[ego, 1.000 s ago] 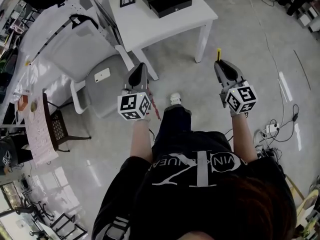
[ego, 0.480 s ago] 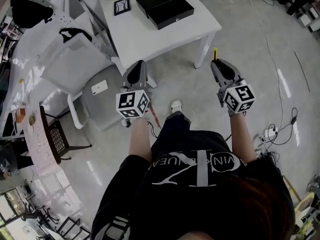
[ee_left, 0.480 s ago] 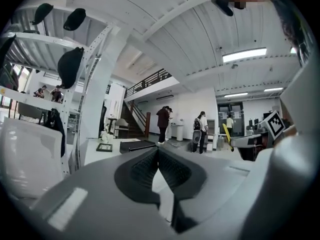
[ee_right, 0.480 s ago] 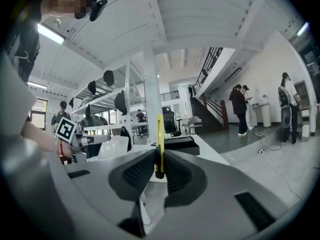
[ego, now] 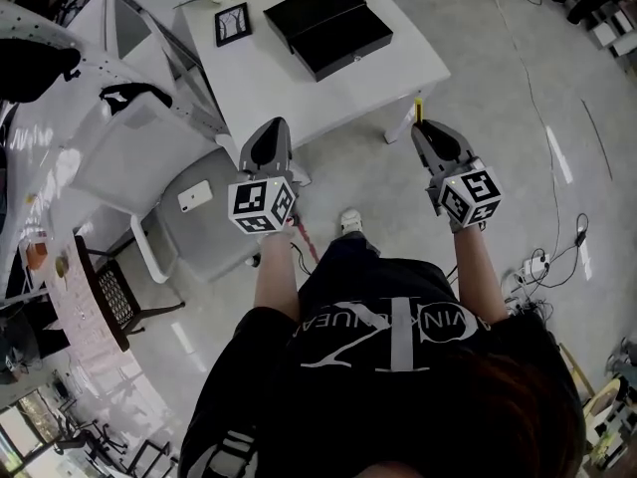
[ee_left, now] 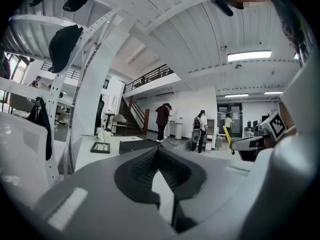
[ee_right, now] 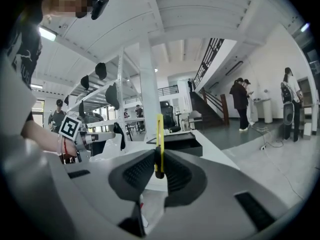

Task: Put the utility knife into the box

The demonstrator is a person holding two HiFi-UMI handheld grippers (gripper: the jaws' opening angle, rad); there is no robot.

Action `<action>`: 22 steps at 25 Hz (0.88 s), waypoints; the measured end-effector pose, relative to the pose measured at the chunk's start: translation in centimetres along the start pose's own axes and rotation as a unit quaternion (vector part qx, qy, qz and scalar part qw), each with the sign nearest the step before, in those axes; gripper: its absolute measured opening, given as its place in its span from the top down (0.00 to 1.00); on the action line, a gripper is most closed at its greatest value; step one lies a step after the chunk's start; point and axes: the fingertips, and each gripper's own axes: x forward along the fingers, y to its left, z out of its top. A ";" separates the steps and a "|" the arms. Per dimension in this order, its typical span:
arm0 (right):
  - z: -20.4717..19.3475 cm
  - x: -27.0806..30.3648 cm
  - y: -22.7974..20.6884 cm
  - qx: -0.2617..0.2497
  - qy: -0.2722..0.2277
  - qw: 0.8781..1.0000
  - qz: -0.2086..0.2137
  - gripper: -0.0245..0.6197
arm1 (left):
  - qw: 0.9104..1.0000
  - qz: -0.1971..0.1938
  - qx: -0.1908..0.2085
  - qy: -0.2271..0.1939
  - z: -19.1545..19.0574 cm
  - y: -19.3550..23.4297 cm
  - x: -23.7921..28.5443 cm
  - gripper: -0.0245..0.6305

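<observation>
My right gripper (ego: 426, 129) (ee_right: 158, 160) is shut on a slim yellow utility knife (ee_right: 159, 136), whose tip (ego: 418, 105) sticks up past the jaws near the white table's front right corner. The black box (ego: 325, 26) lies open in two halves on the white table (ego: 299, 78); in the right gripper view the box (ee_right: 172, 138) sits just behind the knife. My left gripper (ego: 270, 144) (ee_left: 159, 155) is shut with nothing in it, held at the table's front edge to the left.
A small black picture frame (ego: 232, 24) stands at the table's far left. A grey chair (ego: 199, 217) with a phone (ego: 193, 196) on its seat is left of me. White racks hold dark clothes at far left. Cables (ego: 542, 257) lie on the floor at right. People stand in the distance (ee_left: 162, 120).
I have stepped closer to the table: both grippers moved forward, the table and box have slid down and nearer in the head view. The knife stays held in the right gripper.
</observation>
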 end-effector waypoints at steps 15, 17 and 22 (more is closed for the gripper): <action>0.6 7.3 -1.3 -0.006 0.018 1.000 0.014 0.86 | 1.000 -0.009 -0.017 0.008 -0.7 4.7 5.3 0.95; 0.7 7.9 -1.6 -0.004 0.018 1.000 0.016 0.86 | 1.000 -0.009 -0.018 0.011 -0.9 5.0 5.6 0.95; 1.3 10.1 -2.3 -0.006 0.022 0.999 0.033 0.86 | 1.000 0.001 -0.021 0.014 -0.7 6.1 6.6 0.95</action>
